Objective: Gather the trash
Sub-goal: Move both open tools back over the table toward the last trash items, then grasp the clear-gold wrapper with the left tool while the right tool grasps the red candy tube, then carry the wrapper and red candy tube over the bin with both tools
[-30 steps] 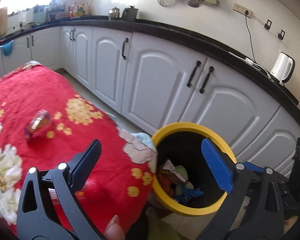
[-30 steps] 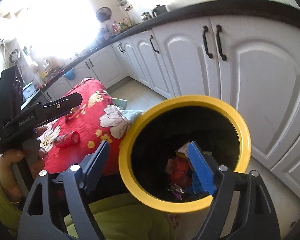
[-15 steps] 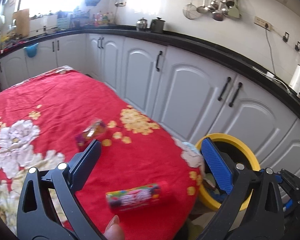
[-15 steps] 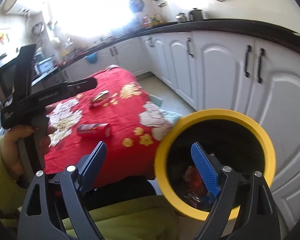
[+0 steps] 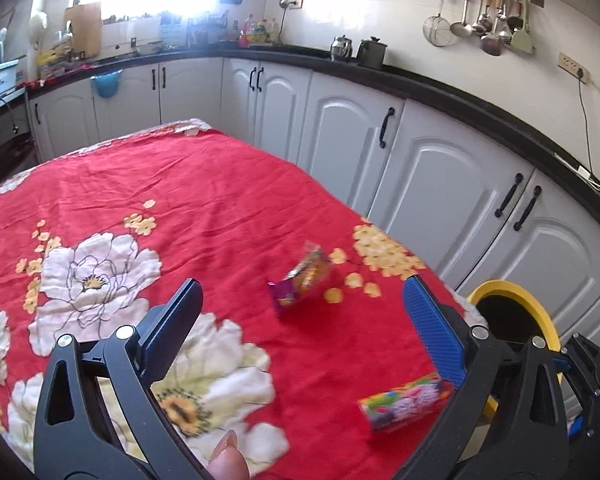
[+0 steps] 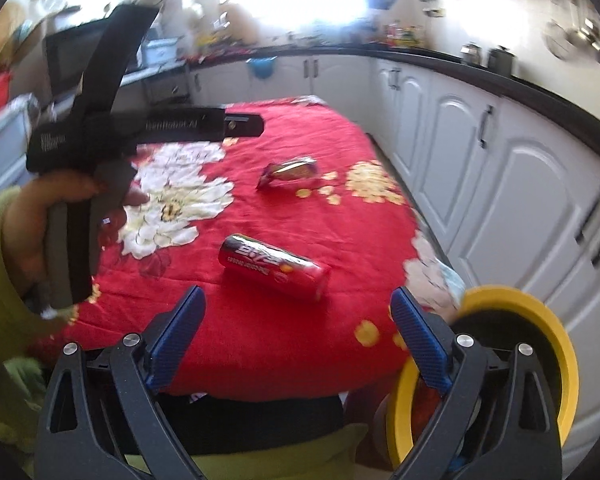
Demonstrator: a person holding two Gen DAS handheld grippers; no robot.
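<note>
A red candy tube (image 6: 274,266) lies near the table's front edge; it also shows in the left wrist view (image 5: 404,400) under my right finger. A crumpled snack wrapper (image 5: 302,276) lies farther in on the red flowered cloth (image 5: 180,200), and shows in the right wrist view (image 6: 290,170). A yellow-rimmed bin (image 6: 540,344) stands beside the table's right corner, seen also in the left wrist view (image 5: 516,300). My left gripper (image 5: 300,332) is open and empty above the table. My right gripper (image 6: 298,336) is open and empty before the table edge.
White cabinets with black handles (image 5: 384,128) run along the right under a dark counter (image 5: 460,92). The left gripper's body and the hand holding it (image 6: 84,152) show at the left in the right wrist view. My green-sleeved lap (image 6: 260,464) is below.
Both grippers have swung left, away from the bin and toward the table. The bin moved to the right edge of both views. The tube and wrapper came into full view.
</note>
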